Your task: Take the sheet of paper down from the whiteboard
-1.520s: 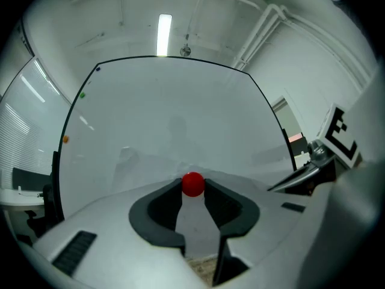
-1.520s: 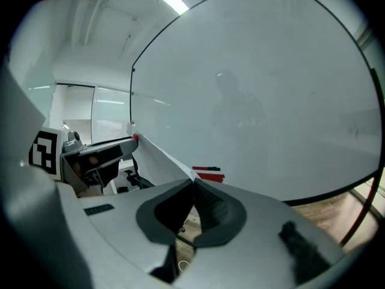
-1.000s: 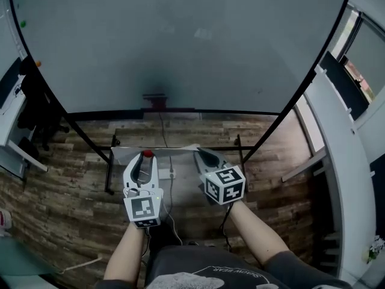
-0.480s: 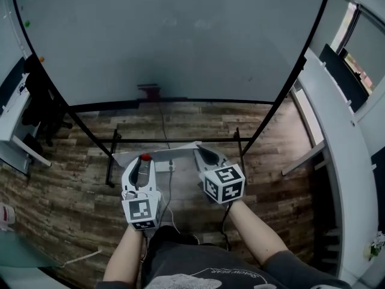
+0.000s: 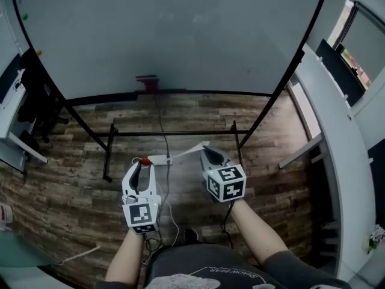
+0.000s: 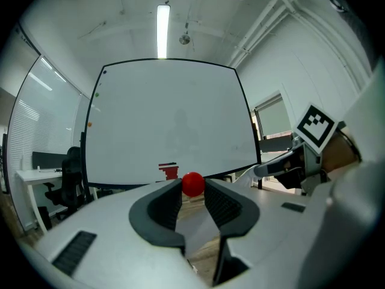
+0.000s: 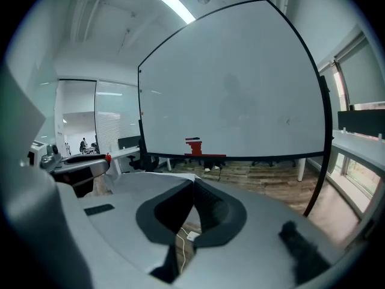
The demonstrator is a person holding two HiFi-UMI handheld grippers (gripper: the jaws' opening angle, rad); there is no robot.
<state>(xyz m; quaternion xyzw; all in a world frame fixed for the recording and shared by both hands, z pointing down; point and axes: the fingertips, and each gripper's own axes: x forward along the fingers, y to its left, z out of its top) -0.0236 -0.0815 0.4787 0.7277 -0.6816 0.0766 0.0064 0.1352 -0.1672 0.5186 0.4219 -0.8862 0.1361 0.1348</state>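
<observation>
I'm backing away from the whiteboard (image 5: 180, 35), my left gripper (image 5: 142, 163) pinching the red magnet (image 6: 193, 183) at its jaw tips, my right gripper (image 5: 207, 153) clamped on the sheet of paper (image 5: 180, 156) stretching toward the left jaws, so it's down.

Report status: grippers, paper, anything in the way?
Left gripper shut on red magnet. Right gripper shut on sheet of paper; sheet off the whiteboard. No obstruction seen.

An office: large whiteboard (image 5: 180, 35) on a stand, desk (image 6: 27, 176) and swivel chair (image 6: 65, 182) beside
</observation>
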